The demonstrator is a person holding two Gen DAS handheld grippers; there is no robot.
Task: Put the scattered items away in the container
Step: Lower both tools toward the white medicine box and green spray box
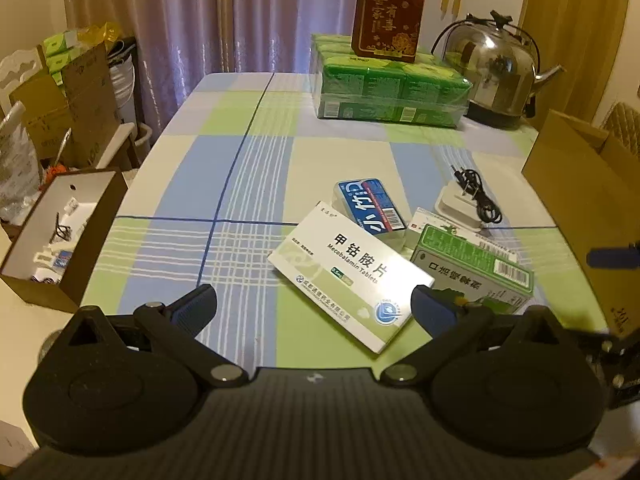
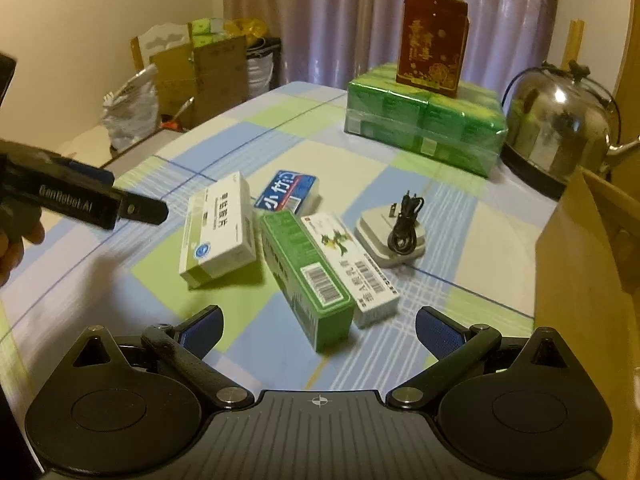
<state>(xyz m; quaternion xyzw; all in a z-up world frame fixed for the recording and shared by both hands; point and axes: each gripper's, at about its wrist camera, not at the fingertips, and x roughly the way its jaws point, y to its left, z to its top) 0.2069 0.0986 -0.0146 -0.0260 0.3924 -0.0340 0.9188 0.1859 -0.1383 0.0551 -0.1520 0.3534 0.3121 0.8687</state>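
Several items lie together on the checked tablecloth: a white Mecobalamin tablet box [image 1: 348, 276] [image 2: 220, 232], a blue packet [image 1: 370, 208] [image 2: 288, 192], a green box [image 1: 472, 268] [image 2: 308, 276], a white box with barcodes [image 2: 352, 264], and a white charger with a black cable [image 1: 460, 206] [image 2: 390, 236]. My left gripper [image 1: 314, 312] [image 2: 148, 210] is open and hovers just before the white tablet box, holding nothing. My right gripper [image 2: 320, 334] is open, with the near end of the green box between its fingers, untouched. An open cardboard box [image 1: 580, 200] [image 2: 580, 260] stands at the right.
A brown box with a white inside [image 1: 60, 236] sits at the table's left edge, small items in it. At the back stand a green wrapped pack [image 1: 388, 88] with a red box [image 1: 388, 12] on top, and a steel kettle [image 1: 492, 68]. Clutter lies beyond the left edge.
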